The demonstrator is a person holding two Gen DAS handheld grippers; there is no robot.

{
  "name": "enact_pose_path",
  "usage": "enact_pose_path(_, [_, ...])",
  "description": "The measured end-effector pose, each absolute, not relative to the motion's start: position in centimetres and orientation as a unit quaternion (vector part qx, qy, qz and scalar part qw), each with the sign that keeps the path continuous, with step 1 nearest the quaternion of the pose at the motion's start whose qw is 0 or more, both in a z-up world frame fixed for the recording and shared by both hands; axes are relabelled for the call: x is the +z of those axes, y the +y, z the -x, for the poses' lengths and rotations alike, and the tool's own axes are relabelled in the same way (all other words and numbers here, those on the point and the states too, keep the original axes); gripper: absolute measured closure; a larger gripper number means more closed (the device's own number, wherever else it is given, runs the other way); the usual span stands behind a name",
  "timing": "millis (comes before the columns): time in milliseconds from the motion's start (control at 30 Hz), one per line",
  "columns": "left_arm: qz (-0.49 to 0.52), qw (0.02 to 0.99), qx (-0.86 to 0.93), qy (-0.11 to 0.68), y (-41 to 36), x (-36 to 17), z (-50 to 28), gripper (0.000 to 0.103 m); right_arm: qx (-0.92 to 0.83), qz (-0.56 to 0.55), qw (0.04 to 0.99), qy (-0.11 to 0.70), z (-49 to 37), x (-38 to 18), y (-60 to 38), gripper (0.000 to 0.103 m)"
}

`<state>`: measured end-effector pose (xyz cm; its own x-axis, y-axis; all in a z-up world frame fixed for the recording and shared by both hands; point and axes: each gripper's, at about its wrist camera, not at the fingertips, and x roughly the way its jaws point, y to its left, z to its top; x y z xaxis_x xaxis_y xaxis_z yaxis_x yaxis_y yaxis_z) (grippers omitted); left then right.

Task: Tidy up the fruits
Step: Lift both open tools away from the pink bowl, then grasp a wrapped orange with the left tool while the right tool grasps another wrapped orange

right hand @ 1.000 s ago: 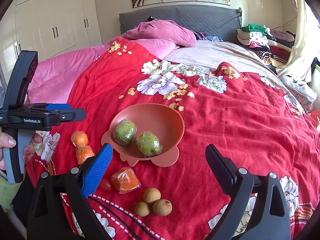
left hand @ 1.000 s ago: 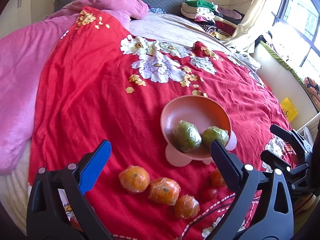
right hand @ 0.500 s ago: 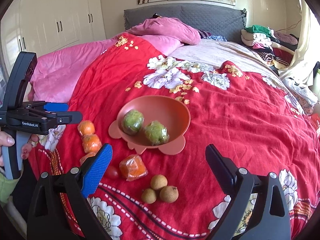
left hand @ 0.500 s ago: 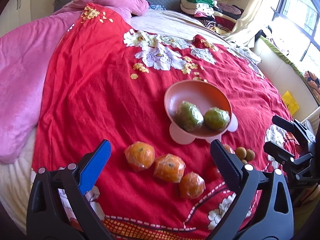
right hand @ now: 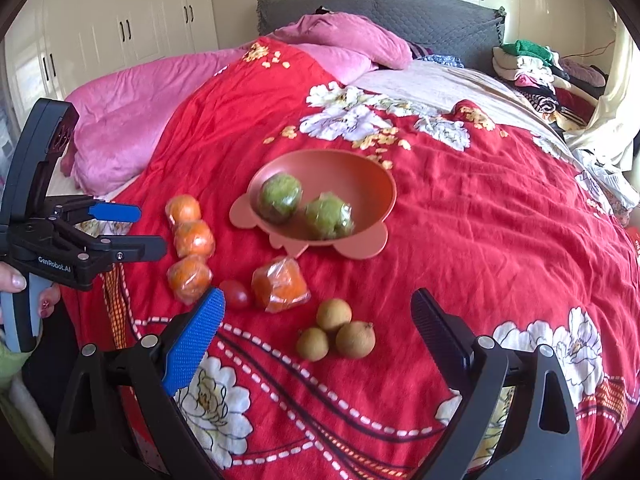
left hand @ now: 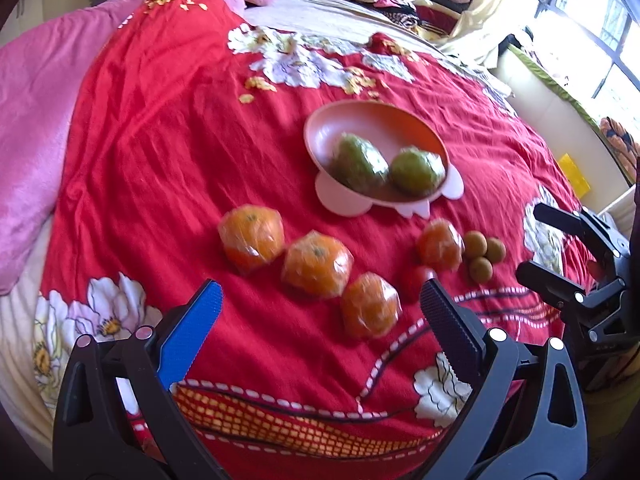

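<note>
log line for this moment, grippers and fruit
left gripper: open, empty | right gripper: open, empty | bowl: two green fruits | oranges, tomato, longans: on bedspread

Bowl rim clear above; oranges crowd left.
</note>
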<state>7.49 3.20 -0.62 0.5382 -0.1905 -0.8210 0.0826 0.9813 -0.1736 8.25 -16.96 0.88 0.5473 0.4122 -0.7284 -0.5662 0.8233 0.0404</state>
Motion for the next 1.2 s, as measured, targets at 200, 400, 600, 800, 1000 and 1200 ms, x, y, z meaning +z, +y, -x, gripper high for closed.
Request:
enact_pose_path(200, [0.053, 0.869, -0.092, 0.482, 2.0, -1.4, -6.8, 0.01, 0.28, 0.099, 0.867, 0.399, -7.7, 0.1, -17.2, 0.009])
enact_pose_path(400, [0.049, 0.867, -0.102, 0.485, 1.3, -1.8, -6.4, 0.01, 0.285, 0.092, 0.865, 0.402, -7.5, -0.2, -17.2, 0.009])
enact_pose_path(600, [0.05, 0.861, -0.114, 0.493, 0.9, -2.4, -6.5, 0.024, 0.293, 0.099, 0.859, 0.407, -8.0, -0.4, -16.6, 0.009])
enact_pose_path(800, [0.05, 0.859, -0.122, 0.495, 0.4, -2.9, -6.9, 0.04, 0.302, 0.119, 0.851, 0.412, -9.3, -0.8, -15.8, 0.011])
enact_pose_path(1000, [0.054, 0.854, -0.124, 0.502, 0.3, -3.5, -7.6, 0.051, 0.321, 0.146, 0.836, 0.42, -10.5, -1.3, -14.7, 0.027])
enact_pose_path(1200, [0.057, 0.851, -0.127, 0.507, 0.4, -4.0, -8.1, 0.055, 0.35, 0.158, 0.815, 0.435, -11.6, -1.8, -13.5, 0.043])
